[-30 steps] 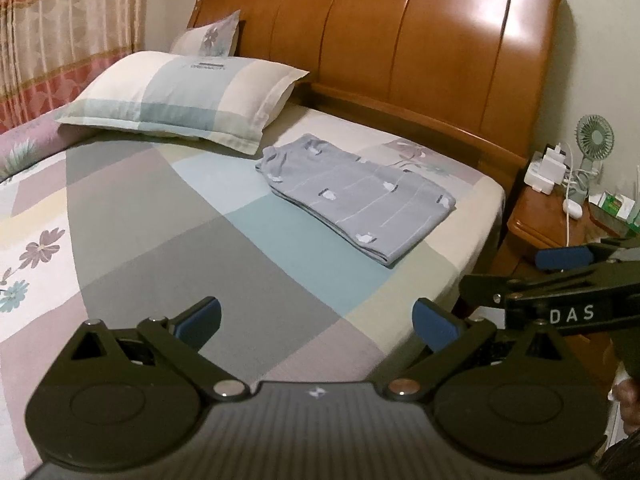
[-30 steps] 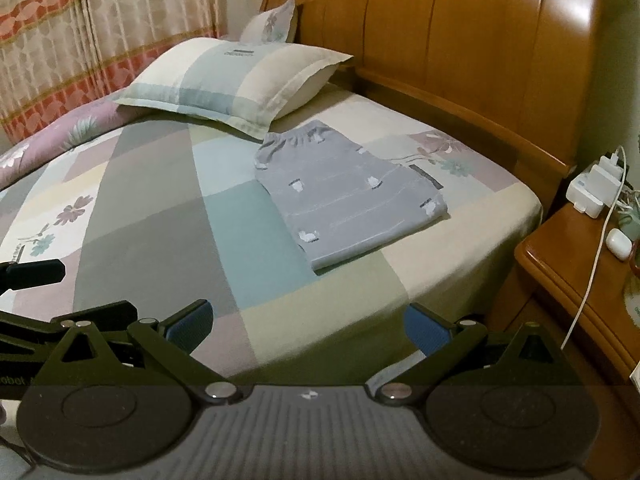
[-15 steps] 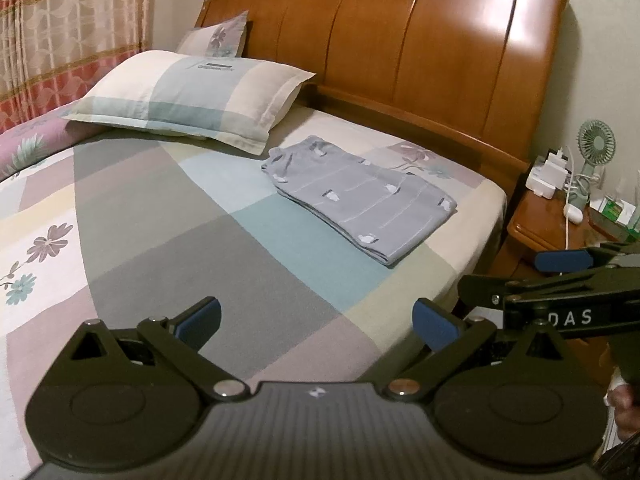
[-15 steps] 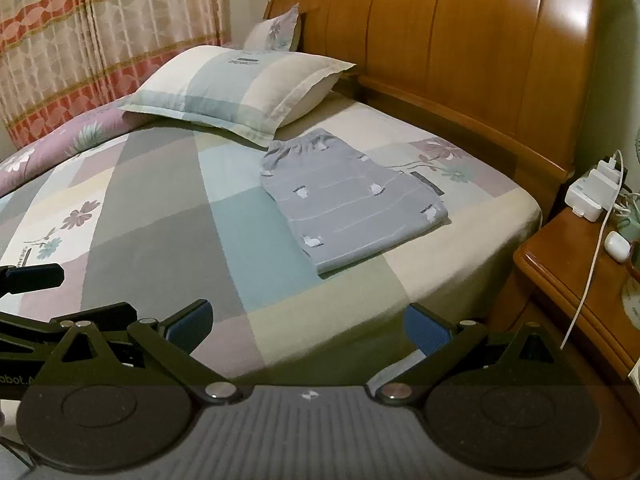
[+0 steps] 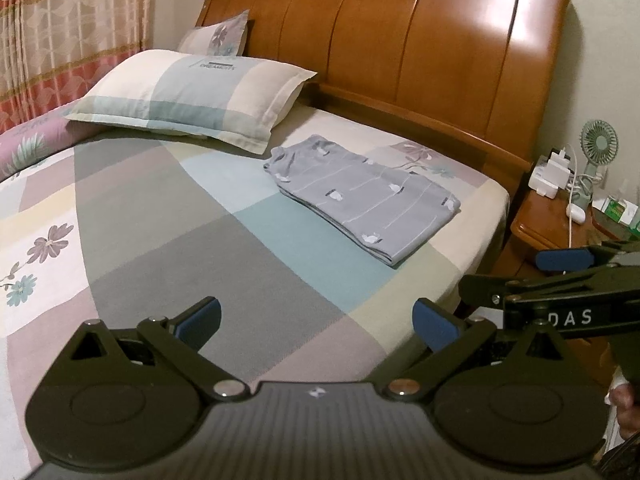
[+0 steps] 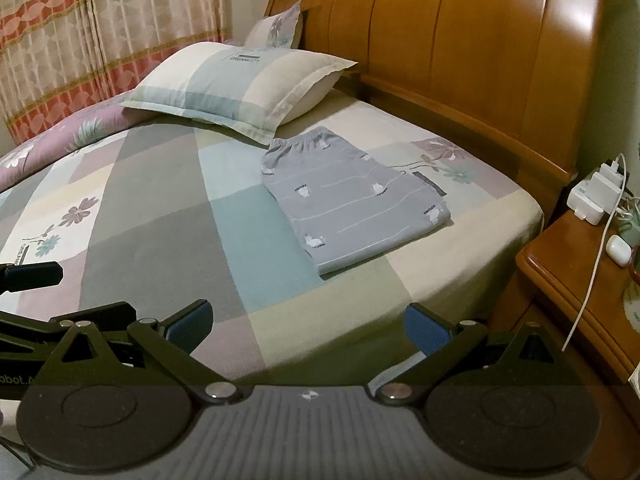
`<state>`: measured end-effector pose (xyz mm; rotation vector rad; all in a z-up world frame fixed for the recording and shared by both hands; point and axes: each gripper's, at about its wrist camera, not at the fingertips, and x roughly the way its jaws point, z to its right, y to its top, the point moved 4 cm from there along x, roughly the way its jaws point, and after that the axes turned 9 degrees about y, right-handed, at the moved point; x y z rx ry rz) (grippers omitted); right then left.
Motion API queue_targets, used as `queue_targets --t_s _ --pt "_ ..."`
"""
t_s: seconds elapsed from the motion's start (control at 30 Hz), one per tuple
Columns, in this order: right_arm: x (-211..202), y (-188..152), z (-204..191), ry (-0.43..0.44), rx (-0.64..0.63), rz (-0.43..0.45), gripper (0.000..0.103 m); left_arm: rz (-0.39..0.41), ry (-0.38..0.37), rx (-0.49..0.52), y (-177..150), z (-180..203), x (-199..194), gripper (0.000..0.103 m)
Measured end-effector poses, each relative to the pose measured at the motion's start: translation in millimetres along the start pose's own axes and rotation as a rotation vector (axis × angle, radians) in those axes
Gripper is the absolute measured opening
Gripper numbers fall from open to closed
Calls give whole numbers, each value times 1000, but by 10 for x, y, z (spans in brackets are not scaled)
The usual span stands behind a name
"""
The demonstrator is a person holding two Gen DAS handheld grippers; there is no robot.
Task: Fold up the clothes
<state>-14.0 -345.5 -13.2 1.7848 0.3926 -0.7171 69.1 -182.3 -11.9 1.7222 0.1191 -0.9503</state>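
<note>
We see the grey patterned garment (image 5: 362,196) lying folded into a flat rectangle on the bed, toward the headboard end and nearer the side with the nightstand, just beside the corner of the large pillow (image 5: 192,94). It rests well ahead of both tools, touched by neither.

Our left gripper (image 5: 316,320) hangs over the near part of the bed with its blue-padded fingers spread wide and nothing between them. Our right gripper (image 6: 306,326) sits close to the bed's near edge, likewise wide open and holding nothing. In the left wrist view the right tool juts in from the right edge; in the right wrist view the left tool shows at the left edge, so the two lie side by side.

The bedsheet (image 6: 160,216) is a patchwork of grey, teal, cream and lilac blocks with flower prints, pulled smooth. A smaller flowered pillow (image 5: 218,36) leans against the wooden headboard (image 5: 400,40) behind the large one. Patterned curtains (image 6: 80,32) hang on the far side. A wooden nightstand (image 5: 556,224) stands beside the bed, carrying a white charger block (image 6: 592,196) with a cable, a small green fan (image 5: 599,146) and a white earbud case (image 6: 618,250).
</note>
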Motion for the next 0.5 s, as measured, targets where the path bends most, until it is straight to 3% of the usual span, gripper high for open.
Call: queue_targets --t_s 0.5 --pt "4 7 -2 -4 -1 1 103 8 0 8 12 18 -13 102"
